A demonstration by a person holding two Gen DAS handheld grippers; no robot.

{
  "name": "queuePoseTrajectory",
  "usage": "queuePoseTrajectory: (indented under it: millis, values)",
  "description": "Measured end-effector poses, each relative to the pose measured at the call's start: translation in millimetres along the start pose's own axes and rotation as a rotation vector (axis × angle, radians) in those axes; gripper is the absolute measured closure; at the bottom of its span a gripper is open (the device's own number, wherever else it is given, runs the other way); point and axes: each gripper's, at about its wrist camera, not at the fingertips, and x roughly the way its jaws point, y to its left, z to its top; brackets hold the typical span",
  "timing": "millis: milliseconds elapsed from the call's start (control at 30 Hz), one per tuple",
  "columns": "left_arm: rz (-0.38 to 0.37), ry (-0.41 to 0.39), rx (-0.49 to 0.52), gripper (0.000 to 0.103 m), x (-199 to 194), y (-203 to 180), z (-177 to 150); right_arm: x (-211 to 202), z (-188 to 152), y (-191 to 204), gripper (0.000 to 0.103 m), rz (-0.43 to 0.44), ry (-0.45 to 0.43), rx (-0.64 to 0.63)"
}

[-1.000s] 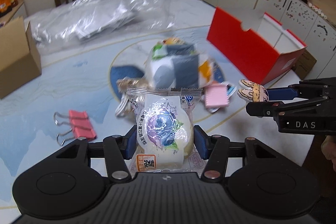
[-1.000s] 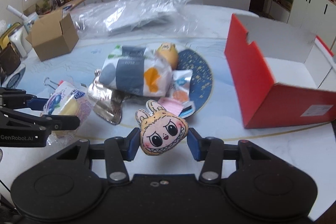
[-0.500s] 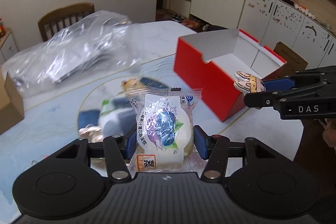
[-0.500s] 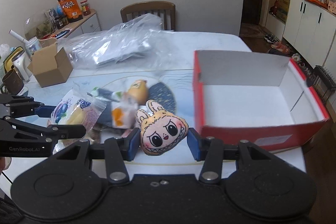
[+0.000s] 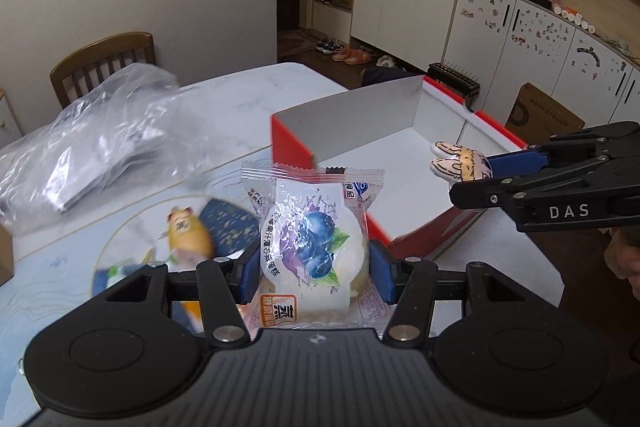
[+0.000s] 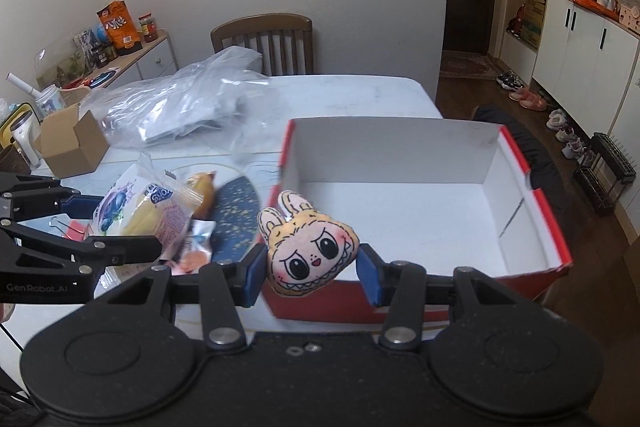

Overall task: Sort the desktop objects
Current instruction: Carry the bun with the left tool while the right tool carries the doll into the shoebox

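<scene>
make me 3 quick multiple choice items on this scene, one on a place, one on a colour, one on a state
1. Where is the plush bunny face?
A. lying in the box
B. held in the right claw
C. under the plastic bag

2. What colour is the outside of the open box?
A. red
B. green
C. black

3. What state is the left claw in?
A. open and empty
B. shut on a binder clip
C. shut on the wrapped blueberry cake

Answers:
1 B, the blue pads press both of the toy's sides above the box's near wall.
2 A, its outer walls are red, its inside white.
3 C, the pads squeeze the packet's sides.
</scene>
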Motion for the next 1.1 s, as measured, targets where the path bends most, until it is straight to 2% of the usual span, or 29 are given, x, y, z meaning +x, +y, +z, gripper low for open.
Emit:
queuePoseTrajectory:
  millis: [367,733,1100]
  values:
    - [-0.023,0.015,0.074,0.049,36.1,-48.8,36.7,11.3,9.4,-49.0,0.056,-0.022,0.011,-0.021]
    - [-0.022,0.061,0.135,0.049,87.4,-70.4,71.6,38.1,23.8,-94.4,0.056,-0.074,0.028,-0.042]
    - [0.019,0.206,0.187,0.049,157.0,-71.2,84.0,94.5,39.2,-119.6,0.056,-0.093,0.134,-0.066]
